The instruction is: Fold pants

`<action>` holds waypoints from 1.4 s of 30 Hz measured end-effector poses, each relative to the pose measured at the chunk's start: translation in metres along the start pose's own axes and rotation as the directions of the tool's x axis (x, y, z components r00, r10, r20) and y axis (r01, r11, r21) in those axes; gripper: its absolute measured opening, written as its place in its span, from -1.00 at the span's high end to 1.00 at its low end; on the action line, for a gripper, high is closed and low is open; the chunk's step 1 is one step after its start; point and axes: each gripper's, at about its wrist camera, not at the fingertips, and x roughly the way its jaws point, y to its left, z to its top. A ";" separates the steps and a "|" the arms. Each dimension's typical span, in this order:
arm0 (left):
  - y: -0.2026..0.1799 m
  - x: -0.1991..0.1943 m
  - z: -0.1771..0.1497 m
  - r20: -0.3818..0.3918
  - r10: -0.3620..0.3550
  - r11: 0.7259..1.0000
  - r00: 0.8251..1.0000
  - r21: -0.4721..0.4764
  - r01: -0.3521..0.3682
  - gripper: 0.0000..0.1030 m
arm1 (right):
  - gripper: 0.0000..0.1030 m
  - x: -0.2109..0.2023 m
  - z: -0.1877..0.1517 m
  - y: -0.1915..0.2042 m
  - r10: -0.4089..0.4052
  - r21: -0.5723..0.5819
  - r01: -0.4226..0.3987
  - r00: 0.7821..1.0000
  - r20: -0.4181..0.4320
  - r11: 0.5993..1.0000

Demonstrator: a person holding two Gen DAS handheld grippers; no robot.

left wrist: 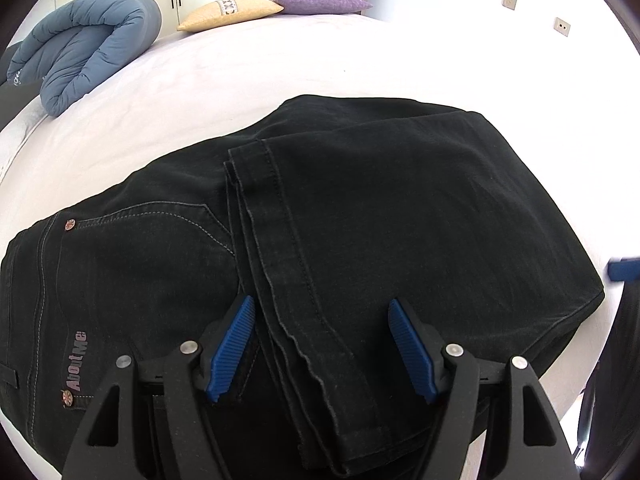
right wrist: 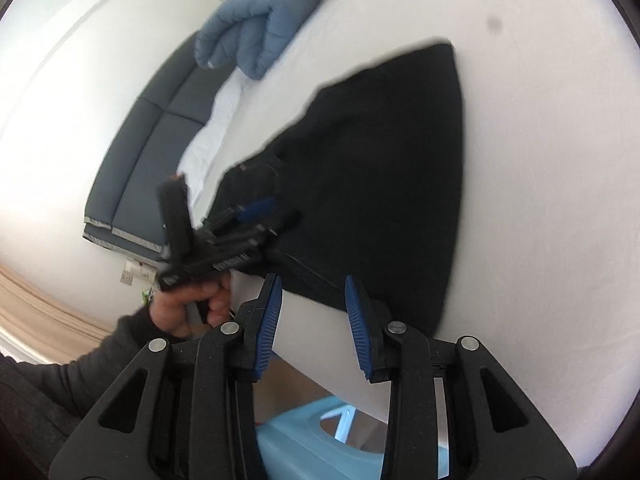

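Pants, black denim, folded on smooth white bed; left tongs apparently empty.

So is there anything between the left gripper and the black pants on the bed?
Nothing visible. The left gripper hangs open right over the folded pants, its blue pads on either side of the hemmed leg ends, with only air between. The bed around them shows only bedding further back.

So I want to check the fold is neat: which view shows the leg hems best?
The left wrist view: the stacked hems lie sharp across the pants, stitching visible. The right wrist view is blurred; the pants show only as a black shape, no hems discernible.
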 end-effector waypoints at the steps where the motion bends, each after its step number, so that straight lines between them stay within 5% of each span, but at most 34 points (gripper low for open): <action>1: 0.000 0.000 0.000 0.002 -0.001 1.000 1.000 -0.001 0.001 -0.40 | 0.40 0.001 0.009 0.011 0.011 -0.012 -0.010 1.000 0.011 1.000; 5: 0.002 0.000 -0.001 0.006 -0.004 1.000 1.000 -0.004 0.004 -0.40 | 0.39 0.012 0.030 0.021 0.035 -0.006 -0.035 0.999 0.026 0.999; 9: 0.003 -0.001 -0.003 0.015 -0.004 1.000 1.000 -0.007 0.004 -0.40 | 0.37 0.061 0.023 -0.012 -0.169 0.069 0.177 0.979 -0.115 0.982; 15: 0.007 -0.003 -0.005 0.035 -0.021 0.999 0.999 -0.043 0.022 -0.39 | 0.37 0.053 0.011 0.007 -0.243 -0.021 0.243 0.969 -0.031 0.970; 18: 0.015 -0.021 -0.007 0.075 -0.030 0.992 0.997 -0.119 0.039 -0.37 | 0.37 0.050 0.012 0.005 -0.249 -0.012 0.249 0.968 -0.027 0.969; 20: 0.031 -0.050 -0.020 0.177 -0.030 0.965 0.984 -0.252 0.075 -0.37 | 0.37 0.053 0.012 0.005 -0.258 -0.020 0.257 0.966 -0.026 0.966; 21: 0.042 -0.064 -0.029 0.231 -0.009 0.941 0.973 -0.327 0.086 -0.38 | 0.37 0.052 0.012 0.007 -0.265 -0.030 0.264 0.964 -0.024 0.964; 23: 0.071 -0.095 -0.059 0.322 0.054 0.845 0.945 -0.519 0.129 -0.49 | 0.37 0.060 0.012 0.007 -0.272 -0.038 0.271 0.962 -0.019 0.962; 26: 0.116 -0.119 -0.104 0.388 0.091 0.650 0.917 -0.721 0.241 -0.60 | 0.37 0.066 0.012 0.008 -0.279 -0.041 0.278 0.960 -0.016 0.960; 28: 0.145 -0.128 -0.126 0.404 0.117 0.537 0.907 -0.794 0.284 -0.60 | 0.37 0.066 0.013 0.007 -0.283 -0.037 0.282 0.959 -0.018 0.959; 32: 0.185 -0.129 -0.150 0.445 0.125 0.372 0.887 -0.850 0.374 -0.68 | 0.37 0.069 0.012 0.010 -0.295 -0.039 0.294 0.955 -0.020 0.955; 36: 0.202 -0.110 -0.160 0.465 0.076 0.254 0.882 -0.865 0.433 -0.68 | 0.37 0.072 0.012 0.012 -0.311 -0.038 0.310 0.950 -0.016 0.950; 42: 0.209 -0.084 -0.169 0.471 0.047 0.170 0.881 -0.873 0.458 -0.68 | 0.37 0.074 0.014 0.013 -0.317 -0.032 0.317 0.948 -0.020 0.948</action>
